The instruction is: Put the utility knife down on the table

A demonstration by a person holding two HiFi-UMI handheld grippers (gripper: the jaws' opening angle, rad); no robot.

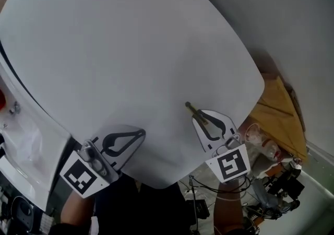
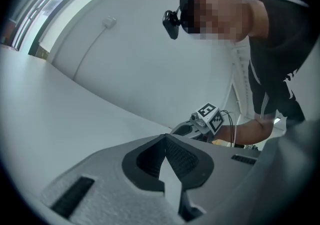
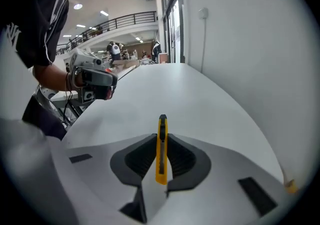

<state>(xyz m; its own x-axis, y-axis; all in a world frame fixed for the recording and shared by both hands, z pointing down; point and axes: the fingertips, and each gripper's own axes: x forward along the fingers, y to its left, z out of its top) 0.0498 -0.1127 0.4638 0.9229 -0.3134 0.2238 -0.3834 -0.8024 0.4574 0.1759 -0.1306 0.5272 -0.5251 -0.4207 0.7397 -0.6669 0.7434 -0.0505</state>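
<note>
A yellow utility knife [image 3: 161,148] with a black slider stands on edge between the jaws of my right gripper [image 3: 161,136], which is shut on it. In the head view the knife [image 1: 194,112] pokes out past the right gripper [image 1: 204,120] over the white table [image 1: 130,56], near its right front edge. I cannot tell whether the knife touches the tabletop. My left gripper [image 1: 136,136] is at the front left of the table, jaws together with nothing between them. In the left gripper view its jaws [image 2: 166,141] meet at the tips, and the right gripper [image 2: 200,124] shows beyond.
A white wall [image 1: 292,14] runs behind the table's far right edge. Brown cardboard [image 1: 279,114] and a tangle of cables and gear [image 1: 271,181] lie on the floor to the right. White equipment [image 1: 21,140] sits at the left. The left gripper [image 3: 92,81] shows across the table in the right gripper view.
</note>
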